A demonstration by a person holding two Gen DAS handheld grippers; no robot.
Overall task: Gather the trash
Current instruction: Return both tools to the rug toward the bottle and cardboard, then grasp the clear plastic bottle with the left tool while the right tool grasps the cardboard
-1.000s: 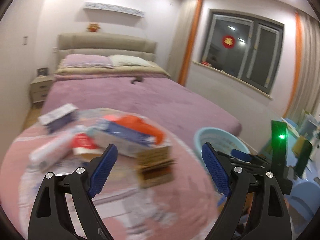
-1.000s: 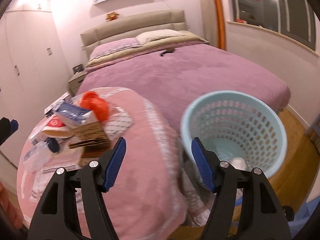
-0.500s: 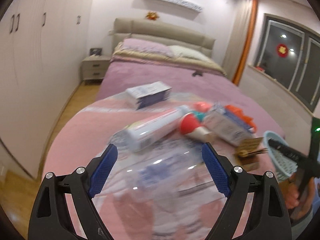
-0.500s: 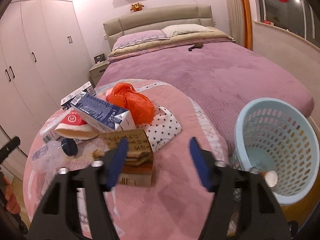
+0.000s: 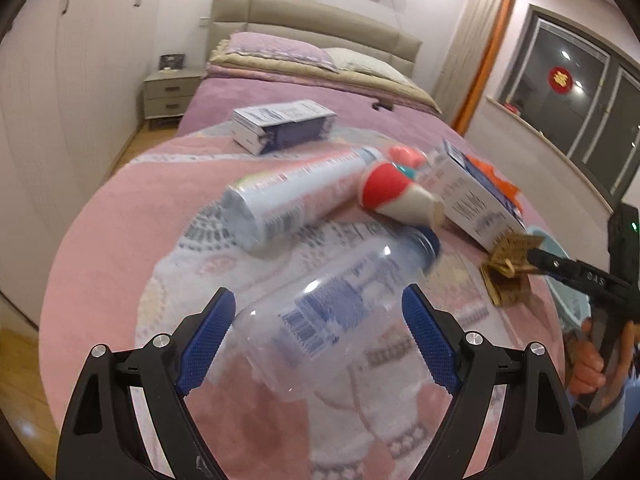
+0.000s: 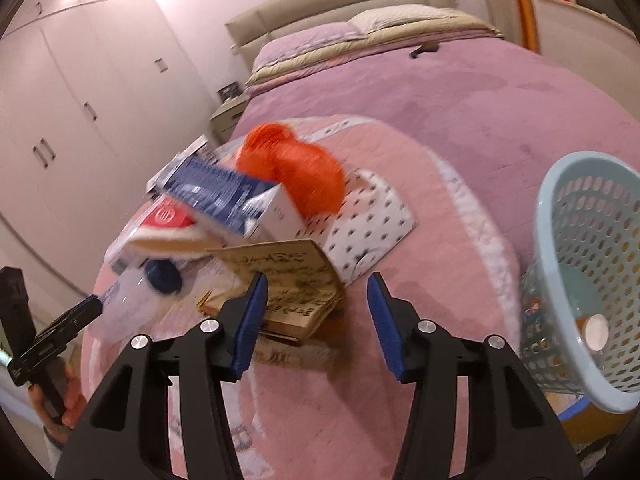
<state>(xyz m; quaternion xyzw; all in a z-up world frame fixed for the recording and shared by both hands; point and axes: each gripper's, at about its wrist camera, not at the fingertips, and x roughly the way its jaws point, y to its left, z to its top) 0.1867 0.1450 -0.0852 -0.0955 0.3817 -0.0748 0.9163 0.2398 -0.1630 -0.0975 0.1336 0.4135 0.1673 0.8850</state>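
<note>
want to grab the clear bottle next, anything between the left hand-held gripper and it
Nothing visible. The left hand-held gripper is open with the clear plastic bottle lying right between its fingers; the white can and red-and-white cup lie beyond it.

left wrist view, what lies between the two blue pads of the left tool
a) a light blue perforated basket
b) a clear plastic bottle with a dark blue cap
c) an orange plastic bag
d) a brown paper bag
b: the clear plastic bottle with a dark blue cap lies on its side between the left tool's open blue pads, which have not closed on it.
</note>
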